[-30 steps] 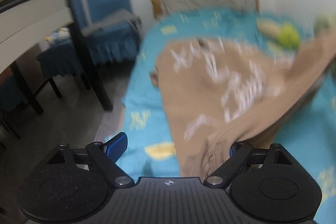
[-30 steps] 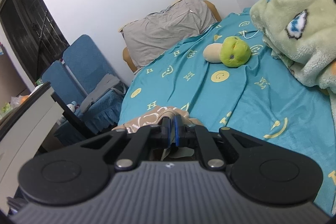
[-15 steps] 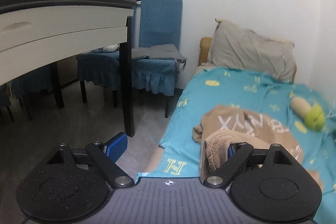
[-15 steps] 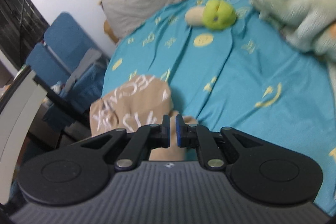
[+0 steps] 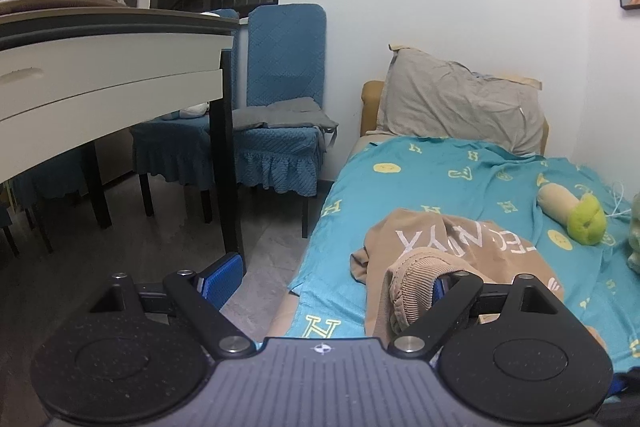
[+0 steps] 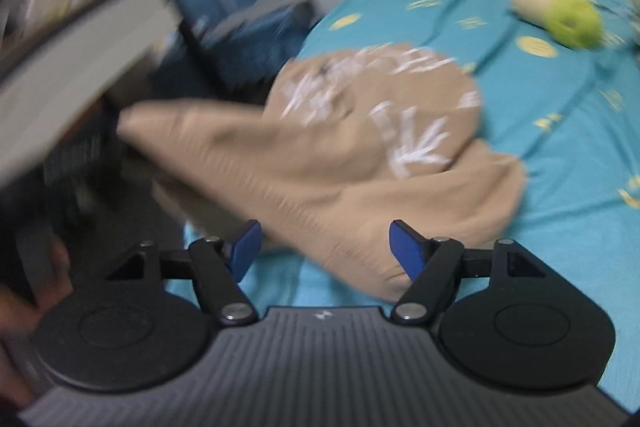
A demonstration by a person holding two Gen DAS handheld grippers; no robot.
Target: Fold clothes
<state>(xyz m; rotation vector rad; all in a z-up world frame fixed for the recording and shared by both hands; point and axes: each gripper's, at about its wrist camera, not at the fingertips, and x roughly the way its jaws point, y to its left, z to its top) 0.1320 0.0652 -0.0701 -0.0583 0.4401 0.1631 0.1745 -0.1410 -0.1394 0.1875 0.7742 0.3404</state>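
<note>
The tan sweatshirt (image 5: 460,247) lies bunched near the bed's (image 5: 440,167) edge, one part trailing toward the floor side. The left hand-held gripper (image 5: 328,281) stands wide, a ribbed cuff (image 5: 412,287) draped over its right finger (hooked, not pinched). The right hand-held gripper (image 6: 324,247) has just been opening, with cloth between the jaws but unpressed. The risk: the snagged cuff could drag the fold apart, or the trailing part could slide off the bed.
</note>
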